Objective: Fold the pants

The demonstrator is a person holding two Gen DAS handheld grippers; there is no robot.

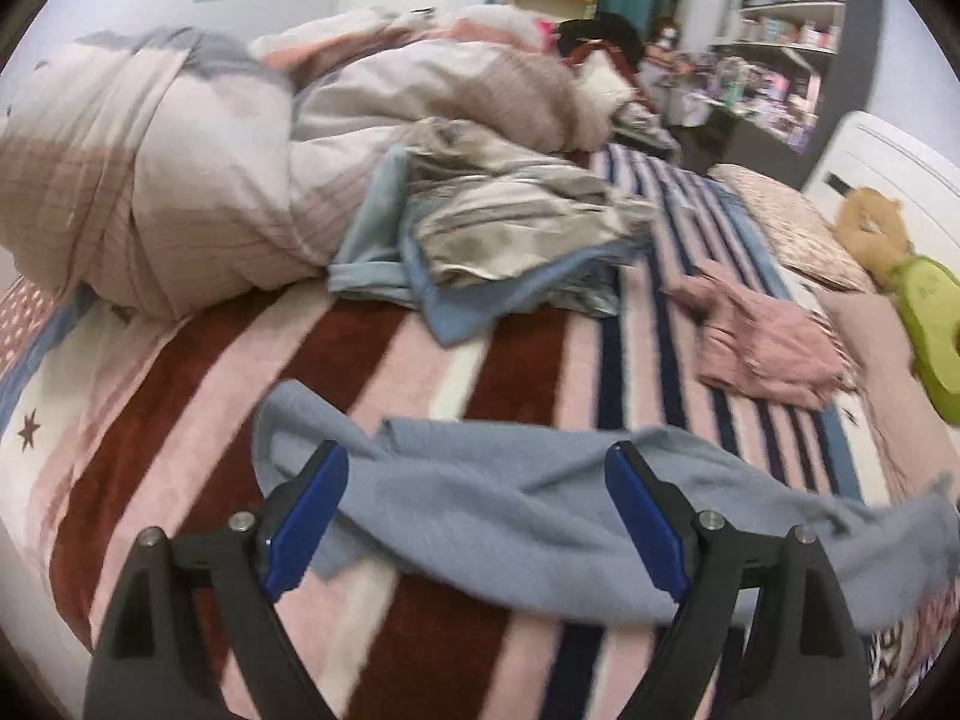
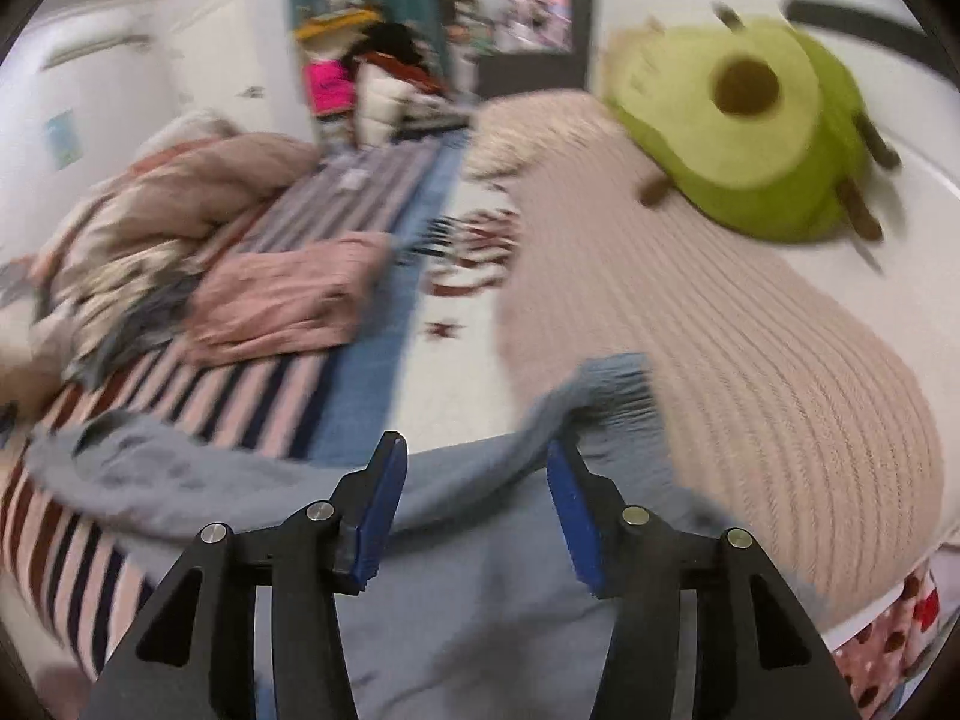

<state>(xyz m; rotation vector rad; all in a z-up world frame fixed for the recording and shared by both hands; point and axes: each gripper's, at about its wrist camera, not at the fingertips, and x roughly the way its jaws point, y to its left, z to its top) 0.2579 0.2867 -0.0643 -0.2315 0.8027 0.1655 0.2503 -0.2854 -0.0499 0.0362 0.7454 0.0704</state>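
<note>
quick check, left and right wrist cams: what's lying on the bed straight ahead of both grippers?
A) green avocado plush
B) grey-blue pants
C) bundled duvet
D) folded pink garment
B: the grey-blue pants spread across the striped bedcover beyond the open left gripper, and the same cloth lies under the open right gripper; neither gripper pinches it.

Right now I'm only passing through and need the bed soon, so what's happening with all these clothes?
A person is folding pants on the striped bed cover with a handheld gripper in each hand. The grey-blue pants lie spread across the near edge. The left gripper and the right gripper both stand open over them, gripping nothing. A folded pink garment lies farther back, and a heap of other clothes beside it looks unfolded.
</note>
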